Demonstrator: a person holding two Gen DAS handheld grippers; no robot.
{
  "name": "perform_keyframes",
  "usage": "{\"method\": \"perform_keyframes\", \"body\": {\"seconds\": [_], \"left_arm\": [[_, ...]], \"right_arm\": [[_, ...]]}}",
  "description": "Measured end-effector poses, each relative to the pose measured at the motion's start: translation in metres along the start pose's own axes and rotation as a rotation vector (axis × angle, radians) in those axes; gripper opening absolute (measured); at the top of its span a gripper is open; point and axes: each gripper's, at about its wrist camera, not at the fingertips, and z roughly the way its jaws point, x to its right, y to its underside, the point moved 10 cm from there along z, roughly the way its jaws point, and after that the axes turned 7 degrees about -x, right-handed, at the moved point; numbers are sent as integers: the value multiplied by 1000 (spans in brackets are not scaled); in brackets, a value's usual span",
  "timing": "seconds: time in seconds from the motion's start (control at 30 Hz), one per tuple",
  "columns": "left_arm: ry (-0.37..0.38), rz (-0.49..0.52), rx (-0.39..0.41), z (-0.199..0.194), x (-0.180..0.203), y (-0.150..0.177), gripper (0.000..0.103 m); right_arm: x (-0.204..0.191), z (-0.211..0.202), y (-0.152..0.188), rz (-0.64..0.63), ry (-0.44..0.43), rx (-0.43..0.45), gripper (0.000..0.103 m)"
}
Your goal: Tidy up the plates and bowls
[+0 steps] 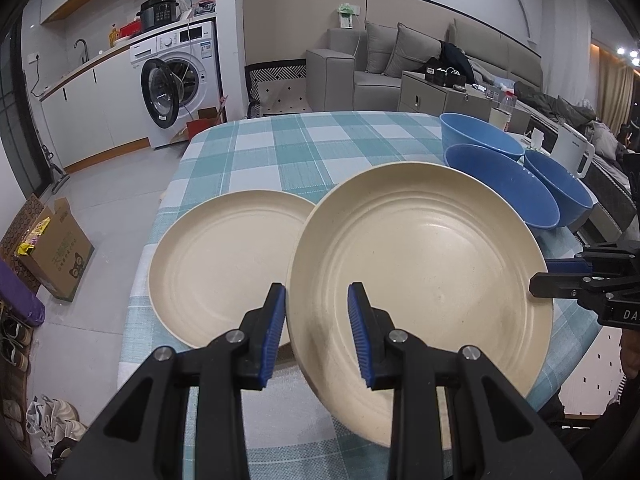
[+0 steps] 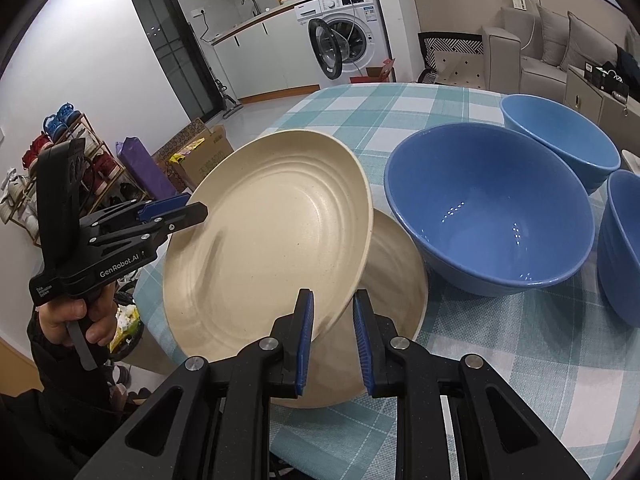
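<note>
You have one cream plate (image 2: 272,216) lifted and tilted over a second cream plate (image 1: 224,264) lying flat near the tabletop's left edge, with three blue bowls (image 2: 492,208) clustered toward its right edge.

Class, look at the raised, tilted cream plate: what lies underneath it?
Under the lifted plate lies a second cream plate on the checked tablecloth. Only part of it shows; the rest is covered.

Two cream plates (image 1: 420,264) (image 1: 224,264) and three blue bowls (image 2: 492,208) (image 2: 560,136) (image 2: 624,248) sit on a teal-and-white checked tablecloth (image 1: 280,148); the black grippers carry blue pads (image 1: 276,336).
</note>
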Motion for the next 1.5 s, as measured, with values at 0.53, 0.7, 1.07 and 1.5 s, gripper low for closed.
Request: {"method": "perform_keyframes", "body": {"seconds": [0.53,0.7,1.07,1.5], "left_arm": [[22,14,-45,17,7,9,30],[21,20,-56,20,10,12,30],[13,38,-78,28,16,16,30],[-20,70,-86,33,22,21,30]], "right_arm": [[16,18,6,28,14,-55,21],[19,20,10,33,32,-70,21],[26,21,14,18,89,-78,21],[28,26,16,-10,151,-96,21]]}}
